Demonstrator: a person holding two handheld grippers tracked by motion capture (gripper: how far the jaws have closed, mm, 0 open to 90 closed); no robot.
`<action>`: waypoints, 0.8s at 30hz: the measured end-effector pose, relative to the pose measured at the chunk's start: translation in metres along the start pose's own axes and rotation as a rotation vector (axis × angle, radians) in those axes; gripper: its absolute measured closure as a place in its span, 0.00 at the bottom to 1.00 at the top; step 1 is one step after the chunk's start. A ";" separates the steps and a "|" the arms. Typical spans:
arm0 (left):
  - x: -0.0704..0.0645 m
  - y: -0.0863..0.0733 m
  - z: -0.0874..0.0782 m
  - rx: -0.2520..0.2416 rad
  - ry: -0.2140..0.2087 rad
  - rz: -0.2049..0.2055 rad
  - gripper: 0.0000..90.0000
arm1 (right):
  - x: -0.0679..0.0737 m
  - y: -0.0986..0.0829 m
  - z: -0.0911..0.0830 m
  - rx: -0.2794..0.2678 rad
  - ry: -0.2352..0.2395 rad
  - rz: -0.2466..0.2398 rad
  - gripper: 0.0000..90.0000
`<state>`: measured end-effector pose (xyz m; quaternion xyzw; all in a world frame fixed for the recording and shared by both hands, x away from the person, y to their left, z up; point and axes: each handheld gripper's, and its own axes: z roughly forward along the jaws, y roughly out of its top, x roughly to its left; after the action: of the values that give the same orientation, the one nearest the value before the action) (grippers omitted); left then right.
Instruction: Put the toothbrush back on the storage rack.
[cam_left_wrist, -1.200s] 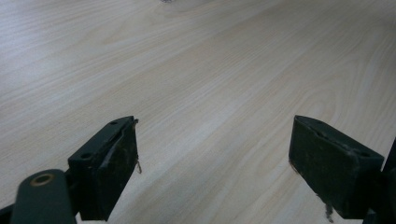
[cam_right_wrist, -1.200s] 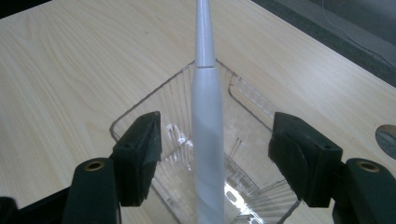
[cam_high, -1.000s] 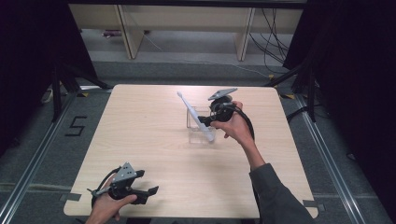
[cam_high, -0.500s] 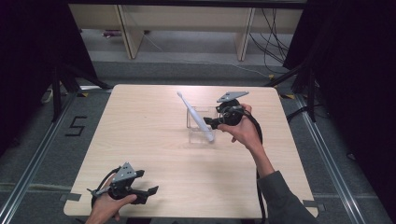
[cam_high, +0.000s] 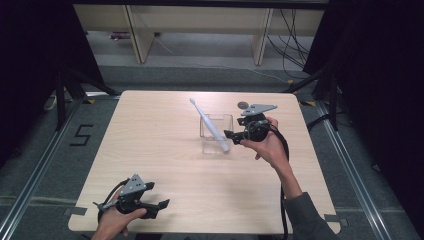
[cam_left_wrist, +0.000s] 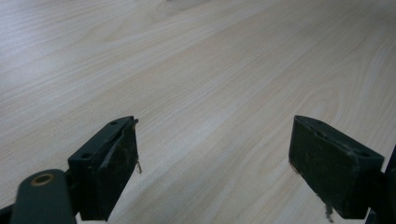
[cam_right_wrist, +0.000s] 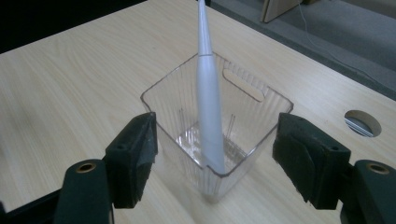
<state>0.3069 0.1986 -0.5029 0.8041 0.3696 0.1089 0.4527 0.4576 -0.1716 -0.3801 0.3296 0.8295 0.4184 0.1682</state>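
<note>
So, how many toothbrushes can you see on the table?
1. The white toothbrush stands tilted inside the clear container near the middle of the table, in front of the open right gripper. No other shows; the container looks otherwise empty.

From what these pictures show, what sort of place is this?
Probably a lab or recording workspace, not a home: a bare wooden table on a floor with taped marks, loose cables behind it, dark curtains at the sides, and a hand-held right gripper near a clear bin.
</note>
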 end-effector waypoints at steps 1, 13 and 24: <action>0.000 0.000 0.000 0.000 0.000 0.000 0.17 | 0.001 -0.001 -0.001 -0.001 0.001 0.008 0.35; -0.001 0.001 -0.001 0.008 0.010 0.001 0.17 | 0.000 -0.017 -0.012 -0.030 -0.010 0.006 0.30; 0.000 0.001 -0.002 0.006 0.000 0.011 0.17 | 0.008 -0.023 -0.012 -0.018 0.011 0.007 0.29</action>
<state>0.3062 0.1991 -0.5010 0.8075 0.3656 0.1104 0.4496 0.4354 -0.1830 -0.3918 0.3286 0.8254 0.4283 0.1652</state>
